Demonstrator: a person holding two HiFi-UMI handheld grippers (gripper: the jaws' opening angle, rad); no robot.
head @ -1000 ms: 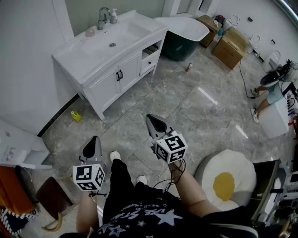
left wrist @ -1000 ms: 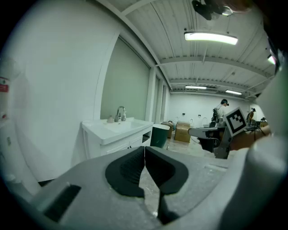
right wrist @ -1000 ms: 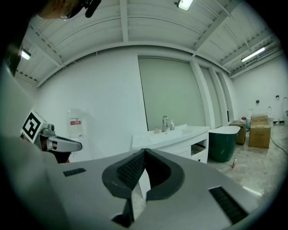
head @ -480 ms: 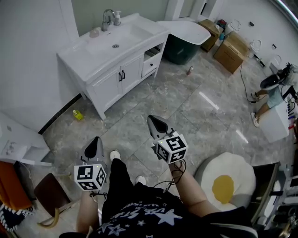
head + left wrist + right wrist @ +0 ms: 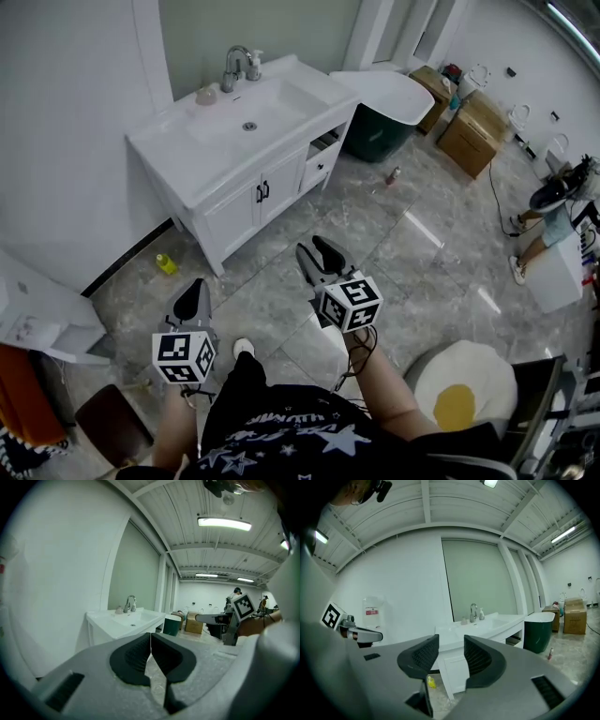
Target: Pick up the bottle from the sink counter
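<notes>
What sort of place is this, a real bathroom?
Probably a mock bathroom set up in a large workshop or showroom: a white sink cabinet with a tap, a freestanding bathtub beside it, and cardboard boxes on the open tiled floor.

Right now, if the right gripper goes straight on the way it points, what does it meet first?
Probably the white vanity cabinet, on its front below the counter; depth is uncertain. The bottle beside the faucet sits above that line. The right gripper has just been opening its jaws, with nothing between them.
</notes>
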